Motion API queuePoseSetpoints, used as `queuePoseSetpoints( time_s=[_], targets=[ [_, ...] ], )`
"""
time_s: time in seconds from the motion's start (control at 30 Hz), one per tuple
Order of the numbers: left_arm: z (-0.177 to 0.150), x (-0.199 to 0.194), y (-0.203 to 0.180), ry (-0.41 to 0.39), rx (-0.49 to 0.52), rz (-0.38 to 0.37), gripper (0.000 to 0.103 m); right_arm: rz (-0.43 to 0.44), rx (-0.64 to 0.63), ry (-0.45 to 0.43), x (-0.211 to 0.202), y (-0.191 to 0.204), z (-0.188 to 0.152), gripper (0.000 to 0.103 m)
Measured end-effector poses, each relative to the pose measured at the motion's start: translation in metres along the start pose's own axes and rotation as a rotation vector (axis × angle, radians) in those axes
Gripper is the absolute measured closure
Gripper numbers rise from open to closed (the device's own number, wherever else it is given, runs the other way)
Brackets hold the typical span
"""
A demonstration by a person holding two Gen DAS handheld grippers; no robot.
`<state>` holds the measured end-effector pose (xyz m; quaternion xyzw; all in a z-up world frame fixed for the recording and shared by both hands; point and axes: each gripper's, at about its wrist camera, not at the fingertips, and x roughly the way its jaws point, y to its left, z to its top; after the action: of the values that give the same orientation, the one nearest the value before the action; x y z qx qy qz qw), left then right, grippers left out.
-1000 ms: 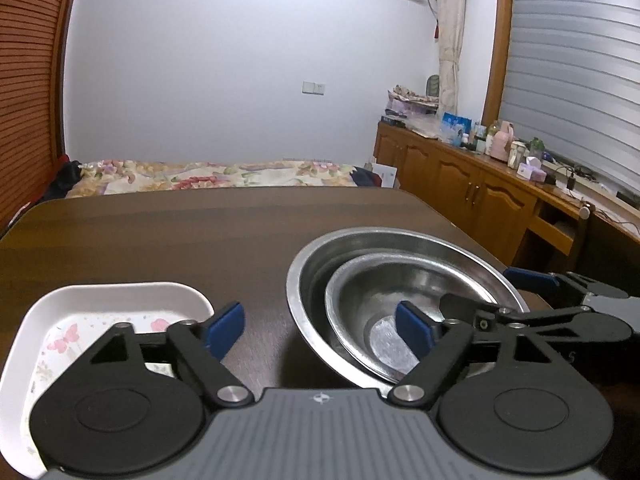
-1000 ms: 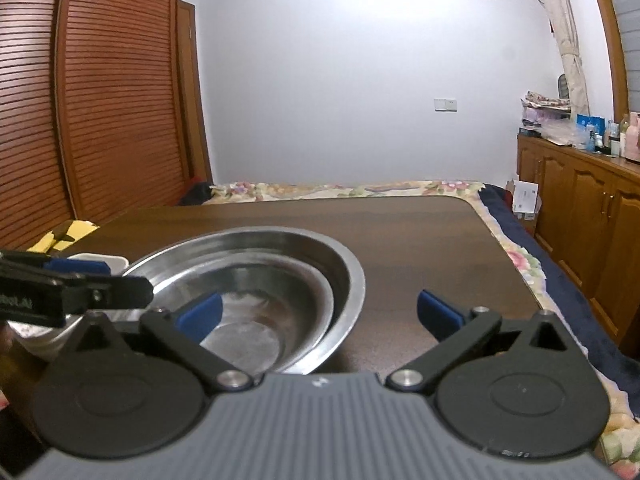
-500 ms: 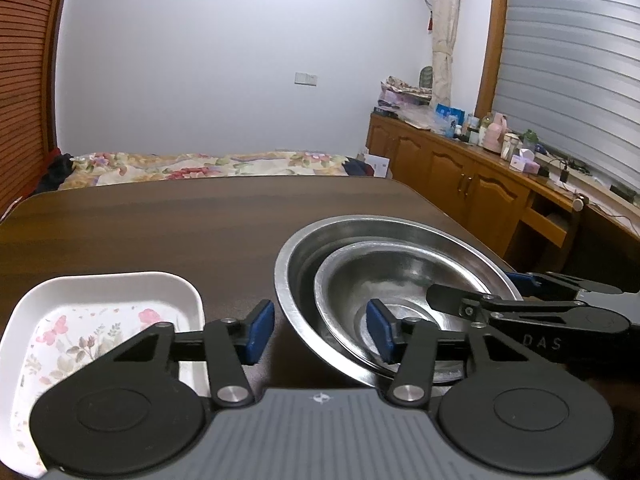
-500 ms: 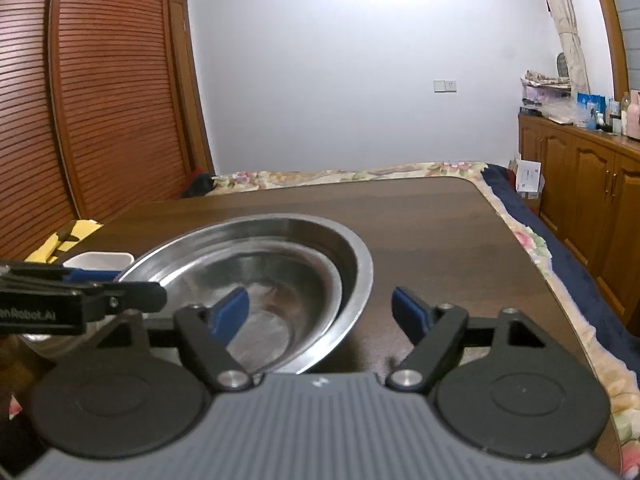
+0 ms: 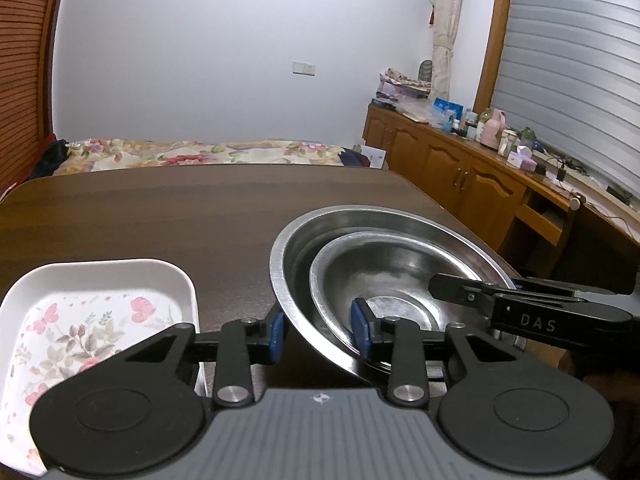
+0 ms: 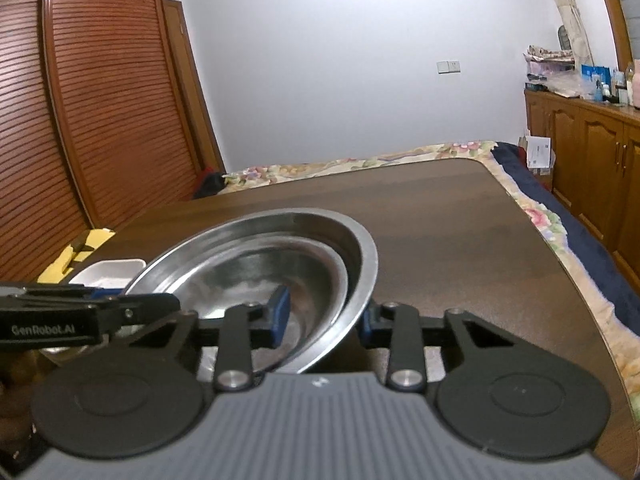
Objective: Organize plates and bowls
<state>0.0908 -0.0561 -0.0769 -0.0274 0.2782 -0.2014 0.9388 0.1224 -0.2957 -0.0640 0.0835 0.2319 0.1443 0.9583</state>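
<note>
- The left gripper (image 5: pixel 318 330) sits low over the near part of the dark wooden table (image 5: pixel 160 216), level and pointing along it toward the bed (image 5: pixel 192 152) beyond the far edge.
- Its blue pads (image 5: pixel 276 334) straddle the near-left wall of the large steel bowl (image 5: pixel 288 280): one pad outside the rim, the other inside, over the small steel bowl (image 5: pixel 384 276) nested within.
- Whether the pads actually press the metal cannot be told; they stand narrowly apart, with both bowls' walls between them.
- The right gripper (image 6: pixel 324 316) comes in from the opposite side, equally low and level.
- Its pads (image 6: pixel 280 314) bracket the near-right wall of the same nested pair, one inside and one outside; contact is again unclear.
- The nested bowls sit near the front of the table, toward its right side.
- A white floral tray (image 5: pixel 96 308) lies just to the left of the bowls, partly under the left gripper's body.
- In each wrist view the other gripper's black finger reaches over the bowls from the side.
- Compared with a second ago, both grippers have narrowed markedly, from widely spread to a tight bracket around the bowl walls.
- Both have also moved forward, so that the bowl rim now lies between the pads instead of ahead of them.
- The bowls and tray lie on the table where they did before.
</note>
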Motion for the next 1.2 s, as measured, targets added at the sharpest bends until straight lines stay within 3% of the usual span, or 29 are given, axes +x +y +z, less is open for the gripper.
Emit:
queuePoseSetpoints(
  time_s=[0.23, 0.63, 1.2],
  targets=[
    [0.003, -0.005, 0.001, -0.009, -0.009, 0.006, 0.067, 0.011, 0.012, -0.019, -0.002, 0.000, 0.002, 0.075],
    [0.017, -0.030, 0.004, -0.069, 0.005, 0.006, 0.067, 0.048, 0.003, -0.074, -0.014, 0.011, 0.017, 0.075],
    [0.029, -0.074, 0.048, -0.153, -0.031, 0.059, 0.067, 0.146, -0.056, -0.083, -0.007, 0.056, 0.035, 0.075]
  ],
)
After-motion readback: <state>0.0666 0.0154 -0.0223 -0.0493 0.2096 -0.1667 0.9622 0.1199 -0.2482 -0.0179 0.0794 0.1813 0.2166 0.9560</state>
